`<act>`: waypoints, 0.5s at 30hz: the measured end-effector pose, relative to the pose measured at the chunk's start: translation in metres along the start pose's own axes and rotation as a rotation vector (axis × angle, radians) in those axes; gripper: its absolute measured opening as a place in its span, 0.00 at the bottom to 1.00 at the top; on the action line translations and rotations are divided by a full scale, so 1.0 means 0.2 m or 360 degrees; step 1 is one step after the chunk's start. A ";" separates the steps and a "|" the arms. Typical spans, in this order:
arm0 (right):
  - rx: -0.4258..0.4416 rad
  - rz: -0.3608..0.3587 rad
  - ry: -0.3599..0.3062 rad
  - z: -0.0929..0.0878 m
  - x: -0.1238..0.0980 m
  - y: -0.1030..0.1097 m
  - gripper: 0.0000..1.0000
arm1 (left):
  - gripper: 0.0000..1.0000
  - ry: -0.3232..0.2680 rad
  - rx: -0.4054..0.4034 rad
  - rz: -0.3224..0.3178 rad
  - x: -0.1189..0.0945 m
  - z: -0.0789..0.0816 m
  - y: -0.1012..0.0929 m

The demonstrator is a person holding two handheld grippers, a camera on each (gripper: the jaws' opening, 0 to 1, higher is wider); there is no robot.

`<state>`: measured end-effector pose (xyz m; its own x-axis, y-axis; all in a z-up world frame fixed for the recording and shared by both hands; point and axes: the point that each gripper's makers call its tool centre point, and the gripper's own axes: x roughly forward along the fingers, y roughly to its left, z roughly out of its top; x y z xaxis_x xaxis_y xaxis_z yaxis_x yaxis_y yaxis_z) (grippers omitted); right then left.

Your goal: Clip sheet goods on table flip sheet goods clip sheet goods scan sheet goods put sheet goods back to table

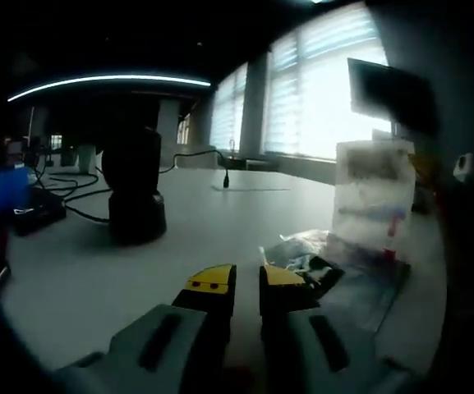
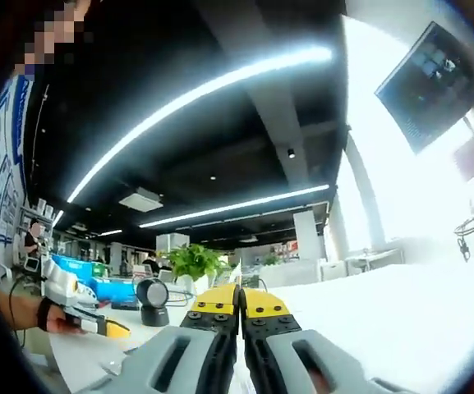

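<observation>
A white table [image 1: 220, 222] carries everything in the left gripper view. On it a dark scanner stand [image 1: 135, 197] sits at about ten o'clock, with black cables [image 1: 80, 189] trailing behind it. Clear bagged sheet goods [image 1: 368, 238] lie at three o'clock.

The table [image 1: 138, 271] has a smooth, matt pale top, and on it, just right of the dark matt scanner stand [image 1: 135, 205], lie crinkled glossy clear plastic packets [image 1: 335, 271]. Both grippers' jaws look like matt grey plastic with smooth yellow tips.
</observation>
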<state>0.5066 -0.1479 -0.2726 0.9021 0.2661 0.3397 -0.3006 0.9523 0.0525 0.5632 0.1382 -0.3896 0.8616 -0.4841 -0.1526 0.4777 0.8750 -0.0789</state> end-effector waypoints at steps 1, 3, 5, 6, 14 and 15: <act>-0.0019 -0.0016 0.0007 0.00 0.00 -0.01 0.00 | 0.04 -0.0001 0.0001 0.0003 0.00 0.00 0.00; -0.0030 -0.0052 0.0022 -0.01 -0.01 -0.03 0.00 | 0.04 -0.0003 0.0007 0.0007 0.00 0.00 0.00; 0.0001 -0.0073 0.0028 -0.02 -0.01 -0.06 0.00 | 0.04 -0.0004 0.0014 0.0012 -0.01 0.00 -0.01; 0.0023 -0.0080 0.0034 -0.02 -0.01 -0.07 0.00 | 0.04 -0.0004 0.0016 0.0013 -0.01 0.00 -0.01; 0.0089 -0.0191 0.0158 -0.05 -0.03 -0.14 0.00 | 0.04 -0.0004 0.0021 0.0015 -0.01 0.00 0.00; 0.0094 -0.0208 0.0175 -0.05 -0.03 -0.14 0.00 | 0.04 -0.0005 0.0024 0.0017 -0.01 0.01 0.00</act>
<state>0.5122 -0.1754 -0.2856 0.9621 0.1587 0.2219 -0.1935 0.9703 0.1453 0.5620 0.1389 -0.3883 0.8671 -0.4750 -0.1500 0.4712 0.8798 -0.0626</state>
